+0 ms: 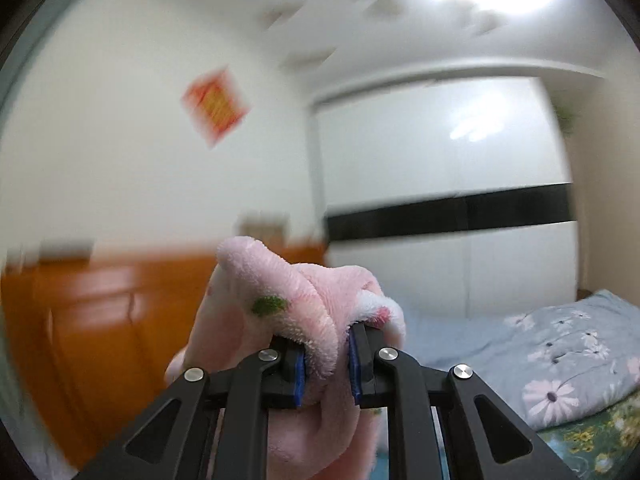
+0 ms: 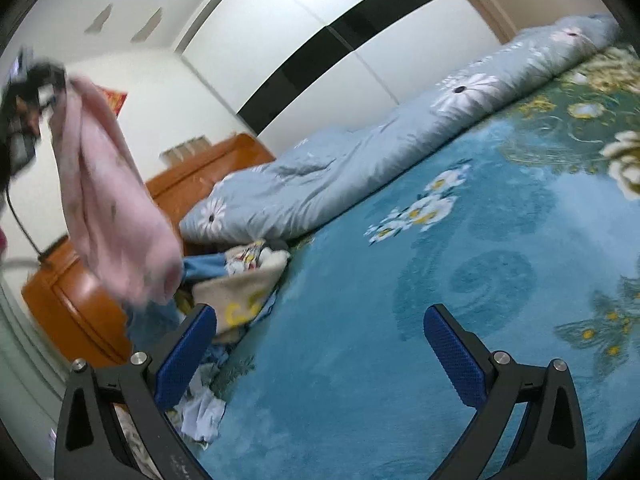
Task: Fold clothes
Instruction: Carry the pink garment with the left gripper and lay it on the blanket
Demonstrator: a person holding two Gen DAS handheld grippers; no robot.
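In the left wrist view the pink garment (image 1: 296, 320) bunches over the left gripper (image 1: 326, 364), hiding the jaws' tips, and its lower part is cut off by the bottom edge. The orange cabinet (image 1: 120, 320) and the red wall hanging (image 1: 216, 106) are smeared by motion blur; its writing cannot be read. In the right wrist view the left gripper (image 2: 28, 112) is a dark blur at the left edge, partly cut off. The pile of clothes (image 2: 236, 284) at the bed's edge is partly hidden behind the right gripper (image 2: 320, 352), so single pieces cannot be told apart.
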